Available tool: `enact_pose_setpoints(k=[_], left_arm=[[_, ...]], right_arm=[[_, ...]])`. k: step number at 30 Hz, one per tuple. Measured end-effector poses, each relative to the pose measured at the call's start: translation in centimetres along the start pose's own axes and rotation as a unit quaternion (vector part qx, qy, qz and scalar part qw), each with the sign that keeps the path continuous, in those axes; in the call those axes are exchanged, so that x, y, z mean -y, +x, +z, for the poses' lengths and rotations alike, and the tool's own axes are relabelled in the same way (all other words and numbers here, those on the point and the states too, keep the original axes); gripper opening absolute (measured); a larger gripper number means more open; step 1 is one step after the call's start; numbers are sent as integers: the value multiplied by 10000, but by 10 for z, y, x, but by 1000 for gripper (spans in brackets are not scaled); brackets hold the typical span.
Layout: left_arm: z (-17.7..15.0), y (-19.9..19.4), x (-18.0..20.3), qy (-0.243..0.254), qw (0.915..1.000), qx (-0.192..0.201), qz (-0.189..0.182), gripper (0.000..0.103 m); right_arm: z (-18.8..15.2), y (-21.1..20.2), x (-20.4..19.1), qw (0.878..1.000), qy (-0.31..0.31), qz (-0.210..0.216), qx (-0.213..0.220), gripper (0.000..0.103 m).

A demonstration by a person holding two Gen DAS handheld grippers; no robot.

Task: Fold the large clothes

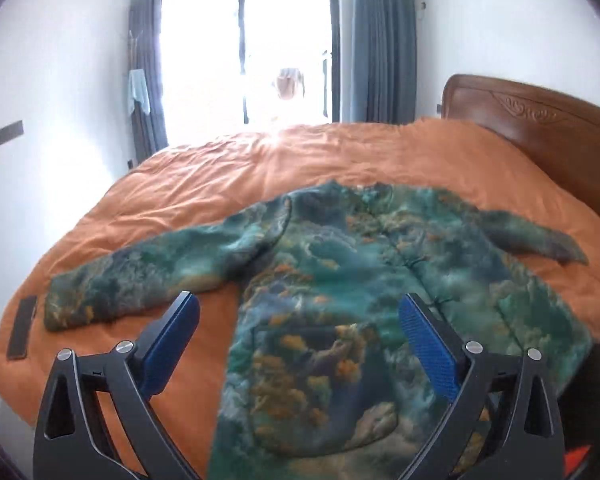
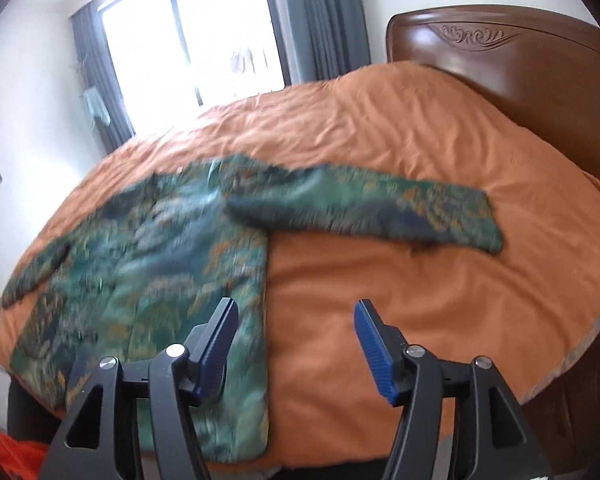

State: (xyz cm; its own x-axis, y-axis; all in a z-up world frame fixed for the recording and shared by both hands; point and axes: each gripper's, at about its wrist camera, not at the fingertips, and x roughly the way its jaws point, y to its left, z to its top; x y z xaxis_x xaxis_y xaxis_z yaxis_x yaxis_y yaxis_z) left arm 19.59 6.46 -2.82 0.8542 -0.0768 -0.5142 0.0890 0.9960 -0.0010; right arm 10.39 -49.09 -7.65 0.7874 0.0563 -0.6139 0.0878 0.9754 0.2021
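Observation:
A large green jacket with an orange and teal pattern (image 1: 339,272) lies spread flat on the orange bed cover (image 1: 260,168), both sleeves stretched out to the sides. My left gripper (image 1: 300,308) is open and empty, held above the jacket's lower left part near the hem. In the right wrist view the jacket (image 2: 160,256) lies to the left, its right sleeve (image 2: 371,208) reaching across the cover (image 2: 419,300). My right gripper (image 2: 296,312) is open and empty, above the jacket's right side edge and the bare cover.
A brown wooden headboard (image 1: 539,120) stands at the right end of the bed, also in the right wrist view (image 2: 499,52). A bright window (image 1: 244,48) with grey curtains is beyond the bed. A dark flat strip (image 1: 22,332) lies on the cover's left edge.

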Motion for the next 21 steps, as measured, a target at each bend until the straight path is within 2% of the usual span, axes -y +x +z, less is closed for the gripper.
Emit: enact_pose_setpoints(k=[5,8,10,13,17,20,21], left_arm=[[2,22,19,-383,9988,-209,-211,100],[-4,33,30,-469,9978,-416,-192,100],[-10,38,37,-315,9978,-572,-93,100],[-19,39,43,-36,9976,-692,51,100],[-27,49,51,169,9954,-917,194,103],[-33,57,59,277,9934,-1080,283,103],[-34,58,62,297,9931,-1097,283,103]], right_arm=[[54,21,64,9939,916,-189,577,62],[71,59,122,9819,1854,-132,375,62],[64,93,162,9647,2634,15,23,62],[46,133,198,9343,3552,122,-270,62],[31,175,228,8992,4371,-51,-164,62],[20,203,248,8631,5049,-146,-39,61],[17,208,252,8532,5212,-183,65,37]])
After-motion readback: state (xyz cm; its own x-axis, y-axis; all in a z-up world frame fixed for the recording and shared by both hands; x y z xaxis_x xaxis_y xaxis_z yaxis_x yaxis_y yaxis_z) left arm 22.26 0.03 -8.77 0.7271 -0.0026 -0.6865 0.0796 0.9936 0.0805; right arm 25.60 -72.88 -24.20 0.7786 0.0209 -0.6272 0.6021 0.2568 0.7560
